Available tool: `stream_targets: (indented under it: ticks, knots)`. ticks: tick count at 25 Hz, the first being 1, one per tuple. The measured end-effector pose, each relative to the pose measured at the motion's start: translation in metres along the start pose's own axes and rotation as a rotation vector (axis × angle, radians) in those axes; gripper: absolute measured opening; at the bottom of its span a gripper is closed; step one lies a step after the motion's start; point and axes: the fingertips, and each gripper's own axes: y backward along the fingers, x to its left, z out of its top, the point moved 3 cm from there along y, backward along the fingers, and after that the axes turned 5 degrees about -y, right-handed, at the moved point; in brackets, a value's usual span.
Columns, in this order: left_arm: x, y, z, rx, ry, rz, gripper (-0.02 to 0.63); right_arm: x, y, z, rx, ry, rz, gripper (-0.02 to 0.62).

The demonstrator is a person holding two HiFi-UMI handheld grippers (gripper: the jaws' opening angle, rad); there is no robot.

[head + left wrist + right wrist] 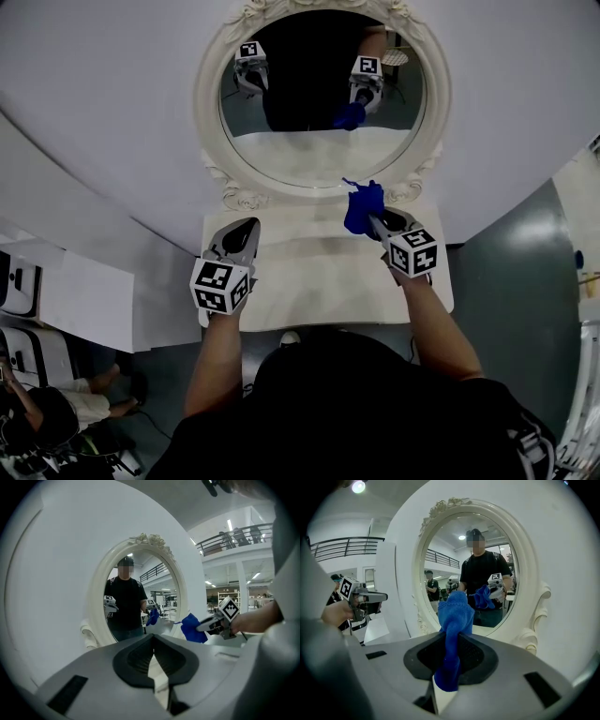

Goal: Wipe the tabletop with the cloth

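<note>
A blue cloth (363,206) hangs bunched from my right gripper (379,221), which is shut on it above the back right of the white tabletop (309,281), close to the mirror's frame. In the right gripper view the cloth (454,620) stands up between the jaws of the right gripper (449,644). My left gripper (240,234) hovers over the tabletop's left part, jaws shut with nothing in them; its view shows the left gripper (152,642) closed to a thin seam, and the cloth (192,627) off to the right.
An oval mirror (319,94) in an ornate white frame (246,195) stands at the back of the table against a white wall. Dark floor (516,281) lies to the right. White equipment (19,281) and a seated person (56,403) are at the lower left.
</note>
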Motion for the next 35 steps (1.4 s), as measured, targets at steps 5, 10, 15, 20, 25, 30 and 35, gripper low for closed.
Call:
stream_targets:
  ticks: [5,10,15,20,25,30,35]
  knots:
    - [0.021,0.02,-0.007,-0.019,-0.006,0.006,0.009,0.027,-0.031,-0.016,0.058,0.0,0.043,0.057]
    - [0.047,0.053,-0.022,-0.065,0.004,0.023,0.009,0.066,-0.075,-0.037,0.135,0.017,0.115,0.057]
    - [0.074,0.085,-0.037,-0.075,0.021,0.057,0.009,0.121,-0.119,-0.058,0.225,0.004,0.214,0.057]
    - [0.099,0.115,-0.062,-0.067,0.037,0.091,0.009,0.186,-0.171,-0.096,0.345,0.013,0.319,0.057]
    - [0.124,0.129,-0.08,-0.073,0.035,0.101,0.009,0.252,-0.222,-0.128,0.438,0.082,0.415,0.057]
    - [0.142,0.146,-0.096,-0.054,0.046,0.114,0.009,0.298,-0.26,-0.174,0.556,0.091,0.45,0.058]
    - [0.15,0.154,-0.111,-0.035,0.06,0.109,0.009,0.328,-0.292,-0.212,0.623,0.051,0.454,0.058]
